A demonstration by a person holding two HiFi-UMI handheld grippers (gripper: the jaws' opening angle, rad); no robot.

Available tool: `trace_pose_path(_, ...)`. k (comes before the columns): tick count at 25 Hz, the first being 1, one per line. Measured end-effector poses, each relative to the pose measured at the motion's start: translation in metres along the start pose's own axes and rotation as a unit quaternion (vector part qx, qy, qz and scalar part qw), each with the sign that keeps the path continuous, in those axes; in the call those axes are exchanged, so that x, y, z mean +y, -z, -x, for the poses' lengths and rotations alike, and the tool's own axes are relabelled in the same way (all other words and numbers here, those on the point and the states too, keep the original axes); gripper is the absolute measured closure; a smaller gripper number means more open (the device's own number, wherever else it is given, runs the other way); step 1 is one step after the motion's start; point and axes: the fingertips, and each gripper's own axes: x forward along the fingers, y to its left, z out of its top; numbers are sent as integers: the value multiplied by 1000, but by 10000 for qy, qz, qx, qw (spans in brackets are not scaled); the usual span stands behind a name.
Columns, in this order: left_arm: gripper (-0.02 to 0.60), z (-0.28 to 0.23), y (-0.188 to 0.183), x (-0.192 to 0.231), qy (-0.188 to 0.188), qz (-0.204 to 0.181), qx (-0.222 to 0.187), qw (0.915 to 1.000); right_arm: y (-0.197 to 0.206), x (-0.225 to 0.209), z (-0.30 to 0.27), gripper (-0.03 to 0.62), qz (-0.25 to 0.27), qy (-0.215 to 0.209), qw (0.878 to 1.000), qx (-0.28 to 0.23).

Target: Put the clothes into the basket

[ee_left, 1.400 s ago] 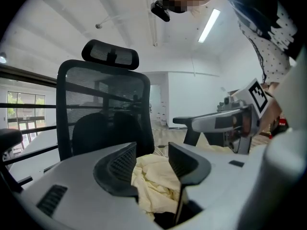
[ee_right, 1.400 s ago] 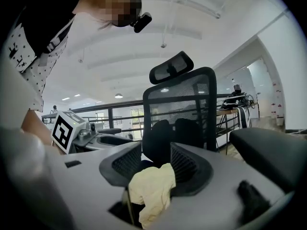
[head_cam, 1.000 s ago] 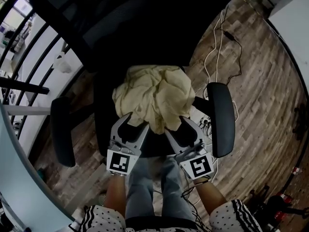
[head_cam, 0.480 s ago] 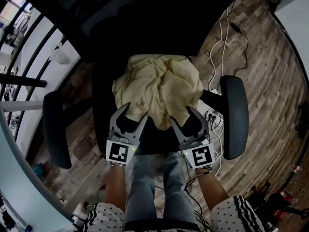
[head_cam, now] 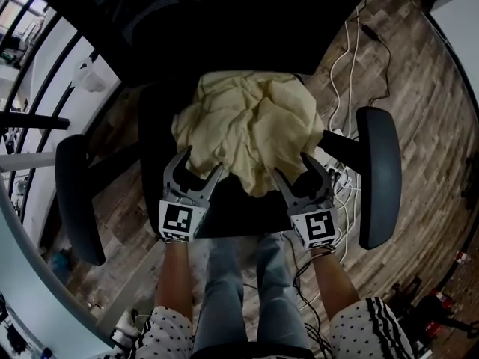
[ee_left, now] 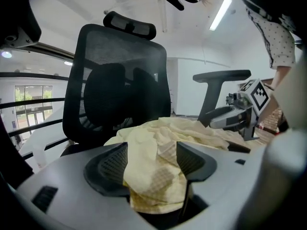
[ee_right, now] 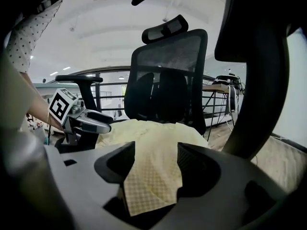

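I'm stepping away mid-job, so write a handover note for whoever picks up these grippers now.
Left gripper: jaws open, just been opening, a fold of the yellow garment between them, not gripped.
Right gripper: the same, garment's edge between open jaws that have just been opening.
Garment: bunched on the office chair seat.
Done: nothing yet; no basket in view.
Left: grip, lift, find the basket, drop it in.

Head view steeply down over black mesh office chair (head_cam: 239, 212); gripper views low, facing backrest, close on shared crumpled pale-yellow cloth (head_cam: 247, 126) (ee_left: 158, 152) (ee_right: 153, 150).
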Motion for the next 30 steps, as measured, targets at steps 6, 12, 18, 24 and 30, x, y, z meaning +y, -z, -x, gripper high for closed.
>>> trace_pose_path(6,265,-8,26,12,-45,144,329,9993,26,-15,-5,336,-81,65,9993,355)
trace_pose_path(12,256,-19,32,12,206,551,527,9969,51,-21,-15,335,-430,-44,9955,842)
trace_pose_path(18,255,-36,31,3,559,715,595,9941,63,-17,-27,335,-503,-284,9907,1232)
trace_pose_path(24,256,-48,28,-8,636,618,608,9942,63,-13,-35,336,-317,-401,9878,1471)
trace_pose_path(30,256,-56,28,-12,600,658,642,9940,59,-7,-46,338,-264,-482,9854,1612)
